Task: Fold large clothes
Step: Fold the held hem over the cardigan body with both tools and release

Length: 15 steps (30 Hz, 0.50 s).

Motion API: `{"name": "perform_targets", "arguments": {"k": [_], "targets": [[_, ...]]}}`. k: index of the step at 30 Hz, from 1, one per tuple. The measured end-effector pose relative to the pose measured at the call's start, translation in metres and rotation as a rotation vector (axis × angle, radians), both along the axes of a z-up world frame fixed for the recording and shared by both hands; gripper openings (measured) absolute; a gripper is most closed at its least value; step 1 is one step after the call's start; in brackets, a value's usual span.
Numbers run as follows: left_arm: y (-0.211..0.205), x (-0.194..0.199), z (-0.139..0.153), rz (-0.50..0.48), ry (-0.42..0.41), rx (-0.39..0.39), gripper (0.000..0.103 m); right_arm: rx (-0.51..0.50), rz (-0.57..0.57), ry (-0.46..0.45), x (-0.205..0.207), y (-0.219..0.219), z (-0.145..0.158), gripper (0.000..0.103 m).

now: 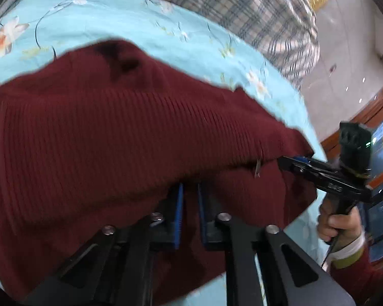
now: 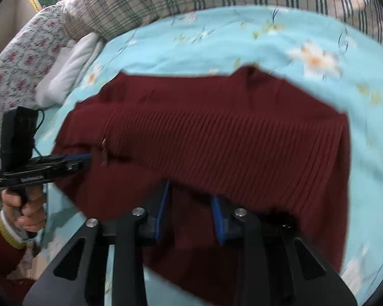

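A dark red ribbed knit sweater lies partly lifted over a light blue floral bedsheet. It also shows in the right wrist view. My left gripper is shut on the sweater's near hem, its blue pads close together with cloth between and over the tips. It shows from the side in the right wrist view. My right gripper holds the same raised hem, jaws a bit wider apart, tips hidden under cloth. It also shows in the left wrist view, pinching the sweater's right corner.
A plaid quilt lies along the far side of the bed. A floral pillow and a white folded cloth sit at the left. The tiled floor and wooden furniture lie beyond the bed's right edge.
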<state>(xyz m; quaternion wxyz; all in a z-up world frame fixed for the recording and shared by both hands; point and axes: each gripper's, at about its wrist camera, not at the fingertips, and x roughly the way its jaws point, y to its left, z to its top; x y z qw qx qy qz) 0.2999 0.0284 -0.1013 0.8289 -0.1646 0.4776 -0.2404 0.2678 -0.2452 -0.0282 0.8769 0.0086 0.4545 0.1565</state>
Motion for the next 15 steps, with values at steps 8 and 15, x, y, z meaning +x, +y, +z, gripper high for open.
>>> {"name": "perform_targets", "arguments": {"k": [8, 15], "targets": [[0.075, 0.070, 0.029, 0.319, -0.090, 0.130, 0.014, 0.099, -0.337, -0.094, 0.064, -0.078, 0.022, 0.031], [0.104, 0.028, 0.027, 0.368, -0.072, 0.062, 0.023, 0.183, -0.317, -0.089, 0.036, -0.078, 0.024, 0.031]]}}
